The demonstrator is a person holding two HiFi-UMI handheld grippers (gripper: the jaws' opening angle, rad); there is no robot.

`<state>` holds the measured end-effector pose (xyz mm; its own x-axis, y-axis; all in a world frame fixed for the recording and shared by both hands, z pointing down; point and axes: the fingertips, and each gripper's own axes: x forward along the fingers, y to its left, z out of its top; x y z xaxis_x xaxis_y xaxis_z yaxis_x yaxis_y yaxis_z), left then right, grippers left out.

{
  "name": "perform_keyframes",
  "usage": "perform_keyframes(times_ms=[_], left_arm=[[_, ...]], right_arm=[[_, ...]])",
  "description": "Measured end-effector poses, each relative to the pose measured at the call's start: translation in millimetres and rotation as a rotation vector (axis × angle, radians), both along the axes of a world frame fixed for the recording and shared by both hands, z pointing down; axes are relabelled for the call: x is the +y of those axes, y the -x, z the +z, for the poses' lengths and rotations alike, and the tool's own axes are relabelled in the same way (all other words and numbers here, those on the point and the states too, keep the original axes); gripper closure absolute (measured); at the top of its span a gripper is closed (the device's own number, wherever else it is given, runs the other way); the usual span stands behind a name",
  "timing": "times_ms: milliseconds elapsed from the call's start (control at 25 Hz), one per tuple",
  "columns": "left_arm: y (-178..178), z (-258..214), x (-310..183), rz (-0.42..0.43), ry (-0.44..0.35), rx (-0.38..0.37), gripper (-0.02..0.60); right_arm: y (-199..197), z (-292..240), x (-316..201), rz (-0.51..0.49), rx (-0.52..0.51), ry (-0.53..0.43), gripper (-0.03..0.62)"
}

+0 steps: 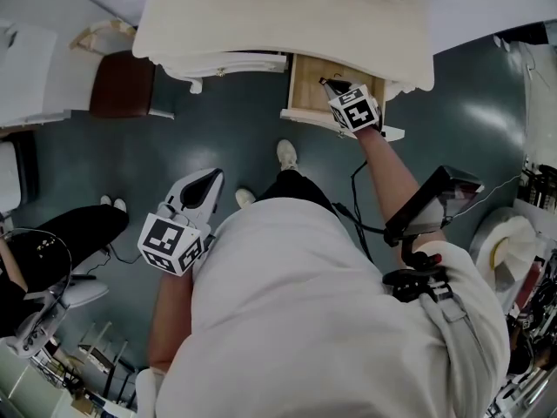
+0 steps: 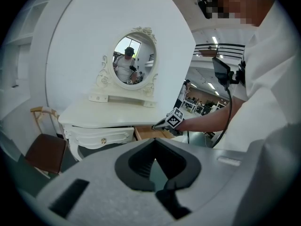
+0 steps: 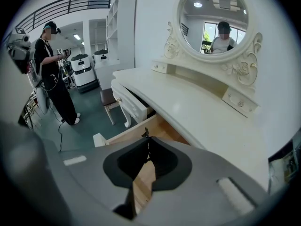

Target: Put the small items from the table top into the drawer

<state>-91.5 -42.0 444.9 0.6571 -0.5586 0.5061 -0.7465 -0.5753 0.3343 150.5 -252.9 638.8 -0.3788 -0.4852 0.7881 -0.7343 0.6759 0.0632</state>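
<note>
Delivery step: right tongs (image 3: 147,141) pinch what looks like a small dark item (image 3: 146,133) over the open drawer (image 3: 162,129); next, spread them to drop it. Left tongs (image 2: 155,162) pressed together, empty

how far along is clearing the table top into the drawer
Mostly done, it seems: the table top looks bare in both gripper views and the drawer stands open. In hand: the right gripper is over the drawer, jaws closed on what looks like a small dark item. Still to do: release it inside. The left gripper hangs back, shut and empty.
</note>
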Motion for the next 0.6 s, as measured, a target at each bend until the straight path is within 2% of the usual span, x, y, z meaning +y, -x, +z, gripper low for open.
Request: perform_keyframes(times_ms=[280, 600], left_arm=[[-4.0, -5.1, 2.3, -0.041, 0.012, -0.012, 0.581], [-23.7, 3.3, -30.5, -0.08, 0.046, -0.032, 0.581]], right_arm=[[1.0, 24.7, -2.6, -0.059, 0.031, 0.044, 0.574], [2.5, 71.7, -22.6, -0.176, 0.069, 0.101, 0.574]])
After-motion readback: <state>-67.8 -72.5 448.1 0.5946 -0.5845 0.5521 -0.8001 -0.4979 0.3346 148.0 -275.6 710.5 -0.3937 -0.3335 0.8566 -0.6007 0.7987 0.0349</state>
